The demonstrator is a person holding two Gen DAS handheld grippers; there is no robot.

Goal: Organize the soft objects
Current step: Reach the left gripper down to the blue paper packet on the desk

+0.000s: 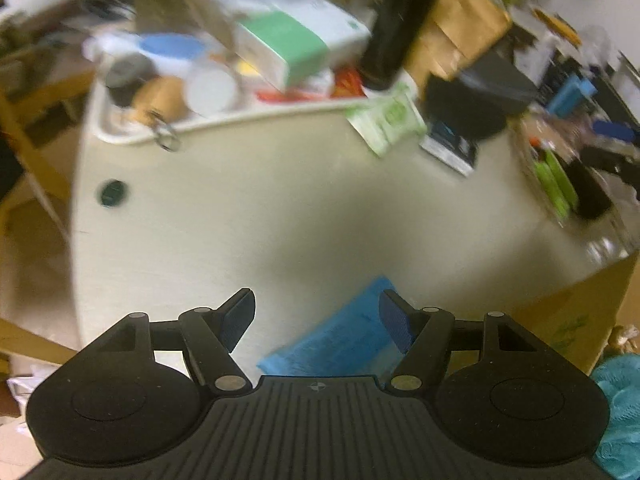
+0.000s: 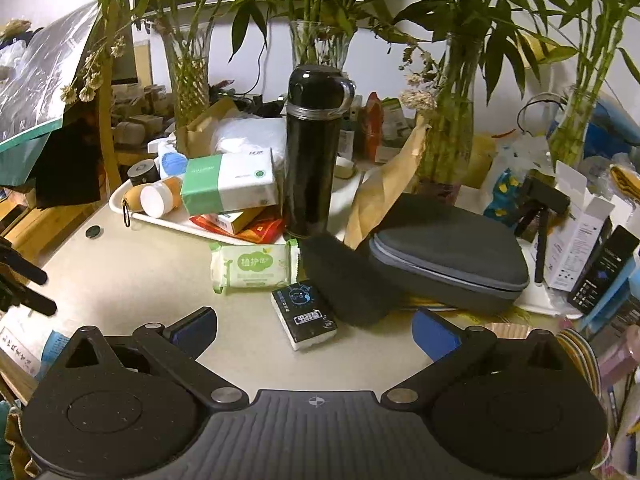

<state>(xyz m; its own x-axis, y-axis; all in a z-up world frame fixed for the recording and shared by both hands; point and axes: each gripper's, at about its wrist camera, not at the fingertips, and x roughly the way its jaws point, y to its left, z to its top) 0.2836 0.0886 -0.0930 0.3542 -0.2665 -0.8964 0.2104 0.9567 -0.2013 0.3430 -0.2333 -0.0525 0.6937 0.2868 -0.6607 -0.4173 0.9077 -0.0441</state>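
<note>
Left wrist view, blurred: left gripper [image 1: 316, 316] tilts down over the tabletop [image 1: 280, 208], fingers [image 1: 240, 312] apart, gripping nothing. A blue soft pack [image 1: 340, 344] lies at the near tabletop edge under the right-hand finger; contact unclear. Green wipes pack [image 1: 384, 120] sits toward the far edge by a white tray [image 1: 132, 136].

Right wrist view: right gripper [image 2: 316, 332] has fingers [image 2: 196, 330] wide apart, empty. Ahead mid-tabletop: green wipes pack [image 2: 254, 266], black tissue pack [image 2: 304, 314] just beside it, black sponge [image 2: 346, 282], grey zip case [image 2: 452, 256], black flask [image 2: 312, 152].
</note>
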